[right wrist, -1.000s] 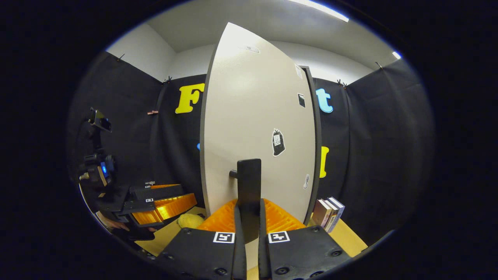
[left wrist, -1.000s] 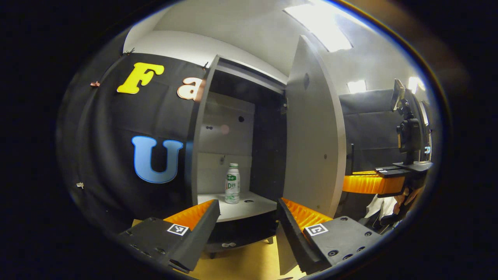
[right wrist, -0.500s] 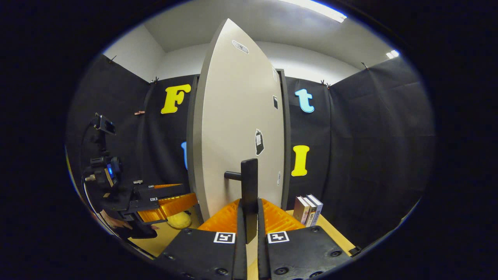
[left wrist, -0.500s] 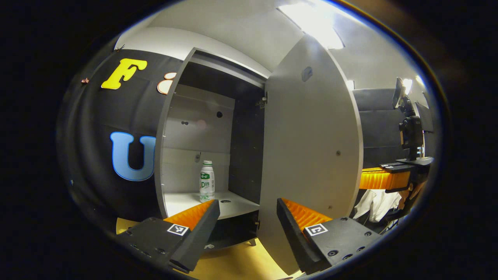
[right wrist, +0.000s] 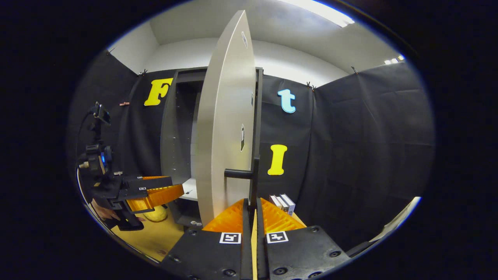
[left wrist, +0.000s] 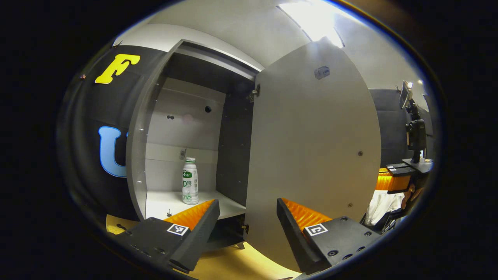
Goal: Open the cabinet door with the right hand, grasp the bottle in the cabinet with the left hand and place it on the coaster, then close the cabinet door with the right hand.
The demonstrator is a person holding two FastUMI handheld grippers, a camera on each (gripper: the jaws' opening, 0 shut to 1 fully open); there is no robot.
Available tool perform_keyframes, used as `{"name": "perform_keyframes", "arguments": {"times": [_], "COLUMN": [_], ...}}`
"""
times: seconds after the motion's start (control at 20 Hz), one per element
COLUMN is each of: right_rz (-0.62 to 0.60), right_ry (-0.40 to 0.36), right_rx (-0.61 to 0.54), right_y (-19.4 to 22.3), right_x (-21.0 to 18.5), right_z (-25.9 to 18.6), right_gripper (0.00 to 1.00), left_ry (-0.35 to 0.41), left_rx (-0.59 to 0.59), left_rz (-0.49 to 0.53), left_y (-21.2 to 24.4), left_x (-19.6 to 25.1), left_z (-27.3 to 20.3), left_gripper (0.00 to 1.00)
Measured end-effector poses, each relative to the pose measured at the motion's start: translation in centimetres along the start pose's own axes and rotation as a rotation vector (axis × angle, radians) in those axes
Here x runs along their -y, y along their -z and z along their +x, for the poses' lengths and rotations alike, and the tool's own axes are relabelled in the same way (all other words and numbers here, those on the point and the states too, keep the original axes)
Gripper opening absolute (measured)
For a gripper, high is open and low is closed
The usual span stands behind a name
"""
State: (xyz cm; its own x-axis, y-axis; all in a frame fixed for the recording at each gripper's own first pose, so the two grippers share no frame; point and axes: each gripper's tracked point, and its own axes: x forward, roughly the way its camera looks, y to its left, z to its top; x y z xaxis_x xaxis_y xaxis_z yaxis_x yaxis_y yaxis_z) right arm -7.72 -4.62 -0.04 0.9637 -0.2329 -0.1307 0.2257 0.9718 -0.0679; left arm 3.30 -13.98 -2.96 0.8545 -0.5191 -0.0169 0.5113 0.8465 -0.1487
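Now, left to right in the left gripper view: the cabinet point(left wrist: 136, 155) stands open, and the bottle point(left wrist: 190, 181) sits upright on its pale shelf, toward the back, well apart from any finger. The left gripper point(left wrist: 248, 225) hangs in front of the shelf with its fingers spread wide, nothing between them. Right of it the cabinet door point(left wrist: 311, 155) is swung out.

In the right gripper view: the left gripper point(right wrist: 151, 194) shows at far left, near the cabinet mouth; at centre the right gripper point(right wrist: 253, 217) is pinched together on the door handle point(right wrist: 253, 182).

No coaster identified.

Risks, as I judge them: the door could drift back into the left gripper's path if the handle slips; a reach off to one side could tip the tall, narrow bottle.
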Motion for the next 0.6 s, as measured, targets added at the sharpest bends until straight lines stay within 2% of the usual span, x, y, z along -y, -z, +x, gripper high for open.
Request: {"name": "perform_keyframes", "arguments": {"times": [0.15, 0.2, 0.25, 0.35, 0.5, 0.6], "right_rz": [-0.010, -0.006, 0.005, 0.044, 0.087, 0.117], "right_ry": [-0.022, -0.034, -0.046, -0.059, -0.031, -0.056], "right_rx": [0.008, 0.007, 0.005, -0.003, 0.001, 0.003], "right_y": [0.0, 0.1, 0.1, 0.3, 0.5, 0.6], "right_x": [1.5, 1.7, 2.0, 3.3, 6.3, 6.6], "right_z": [0.6, 0.5, 0.3, 0.1, 0.9, 0.9], "right_gripper": [0.09, 0.00, 0.08, 0.07, 0.07, 0.09], "left_ry": [-0.011, -0.016, -0.021, -0.032, -0.042, -0.050], "left_rx": [-0.004, -0.003, -0.001, 0.003, 0.004, 0.003], "left_rz": [0.006, 0.010, 0.014, 0.024, 0.036, 0.049], "left_y": [0.3, 0.3, 0.3, 0.1, 0.1, 0.0], "left_x": [0.1, 0.1, 0.0, -0.1, -0.2, -0.4], "left_z": [1.2, 1.5, 1.9, 2.6, 3.6, 4.1], "left_gripper": [0.93, 0.93, 0.93, 0.93, 0.93, 0.93]}}
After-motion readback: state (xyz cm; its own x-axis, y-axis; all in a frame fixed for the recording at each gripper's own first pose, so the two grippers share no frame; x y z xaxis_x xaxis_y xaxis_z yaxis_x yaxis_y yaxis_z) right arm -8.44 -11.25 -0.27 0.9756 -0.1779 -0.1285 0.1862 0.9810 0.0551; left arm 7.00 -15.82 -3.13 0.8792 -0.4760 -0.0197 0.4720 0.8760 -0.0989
